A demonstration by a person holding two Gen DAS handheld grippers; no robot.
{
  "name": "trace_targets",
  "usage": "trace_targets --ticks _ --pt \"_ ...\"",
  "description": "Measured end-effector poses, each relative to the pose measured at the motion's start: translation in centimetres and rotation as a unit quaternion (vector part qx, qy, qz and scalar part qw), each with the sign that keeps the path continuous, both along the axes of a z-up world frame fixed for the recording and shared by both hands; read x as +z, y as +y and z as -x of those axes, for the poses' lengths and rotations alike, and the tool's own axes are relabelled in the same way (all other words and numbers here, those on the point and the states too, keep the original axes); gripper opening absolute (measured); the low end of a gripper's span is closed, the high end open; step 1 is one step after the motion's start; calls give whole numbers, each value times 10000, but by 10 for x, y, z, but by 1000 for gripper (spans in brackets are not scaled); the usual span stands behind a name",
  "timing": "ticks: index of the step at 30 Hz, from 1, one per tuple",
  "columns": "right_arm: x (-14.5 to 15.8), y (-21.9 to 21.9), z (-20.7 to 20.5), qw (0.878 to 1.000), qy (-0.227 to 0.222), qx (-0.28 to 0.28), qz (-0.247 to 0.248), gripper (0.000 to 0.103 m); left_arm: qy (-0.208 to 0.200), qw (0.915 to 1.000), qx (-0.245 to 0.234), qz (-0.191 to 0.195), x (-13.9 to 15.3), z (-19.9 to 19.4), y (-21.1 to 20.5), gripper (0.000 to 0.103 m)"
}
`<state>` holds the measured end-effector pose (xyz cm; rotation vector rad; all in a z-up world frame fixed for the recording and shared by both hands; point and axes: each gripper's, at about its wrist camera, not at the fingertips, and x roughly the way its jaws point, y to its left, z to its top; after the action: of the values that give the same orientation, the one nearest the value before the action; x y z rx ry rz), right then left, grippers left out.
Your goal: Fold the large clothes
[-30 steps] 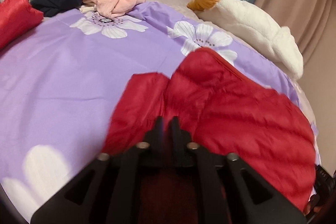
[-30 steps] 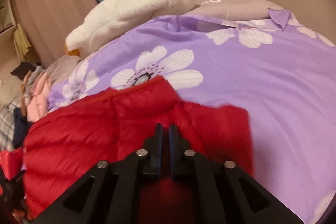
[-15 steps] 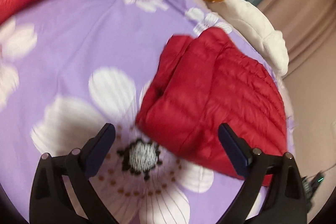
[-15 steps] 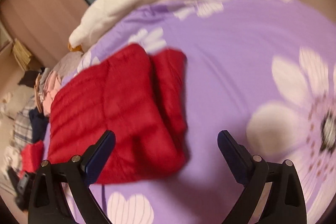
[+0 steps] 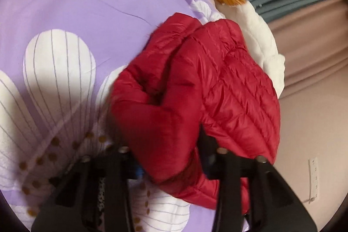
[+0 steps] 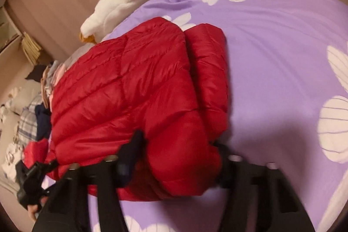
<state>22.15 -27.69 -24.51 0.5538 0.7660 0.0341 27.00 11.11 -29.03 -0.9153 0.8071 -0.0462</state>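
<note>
A red quilted puffer jacket [image 5: 217,84] lies folded into a thick bundle on the purple flowered bedsheet [image 5: 76,3]. In the left wrist view my left gripper [image 5: 167,151] has the jacket's near left edge between its jaws, which are closing and squeeze the padding into a bulge. In the right wrist view the same jacket [image 6: 130,84] fills the middle. My right gripper [image 6: 176,145] is closing on the near right corner, and the fabric puffs out between its fingers. The pads of both grippers are mostly buried in the jacket.
A white plush toy [image 5: 261,36] with an orange beak lies behind the jacket at the bed's far edge, before a pink curtain. A pile of pink, navy and plaid clothes [image 6: 43,101] sits to the left in the right wrist view. The sheet [image 6: 271,58] stretches right.
Both grippers let go of the jacket, swung wide open and pulled back. They have now dropped lower and closed again on the bundle's near edge.
</note>
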Motion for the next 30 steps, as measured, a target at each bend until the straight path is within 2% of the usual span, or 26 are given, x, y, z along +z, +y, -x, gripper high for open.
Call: trace_targets --ticks 1,5,9,11,16,21,24,25,26,28,30 --pt "0 -2 0 10000 3 -34 -9 35 -25 9999 -10 -102 3 3 -1 29" --pt "7 -11 8 10000 -74 50 13 22 -77 9959 -66 -894 23 14 -14 21" --pt "25 -15 28 9991 -213 -10 358 19 -152 9916 -149 -1277 38 28 -25 18" --pt "30 -19 37 9992 -249 -67 302 19 -187 9876 -250 -1537 44 38 -35 17" --pt "33 -32 64 9993 -214 -204 242 19 -324 9845 -466 -1661 52 68 -50 17" --pt "32 -39 85 9992 -67 -196 342 20 -249 9814 -572 -1817 45 89 -64 19" --pt "31 -42 87 9979 231 -349 494 29 3 9809 -514 -1876 40 89 -62 35" --pt "34 -44 88 9975 256 -408 514 30 137 9819 -427 -1838 39 86 -58 51" --pt "37 -45 90 9971 223 -458 557 31 279 9850 -256 -1682 37 84 -49 57" --pt "50 -45 94 9950 102 -576 810 31 256 9906 -177 -1334 33 83 -37 58" --pt "61 -44 96 9940 -51 -538 954 31 330 9919 -263 -1194 30 77 -33 62"
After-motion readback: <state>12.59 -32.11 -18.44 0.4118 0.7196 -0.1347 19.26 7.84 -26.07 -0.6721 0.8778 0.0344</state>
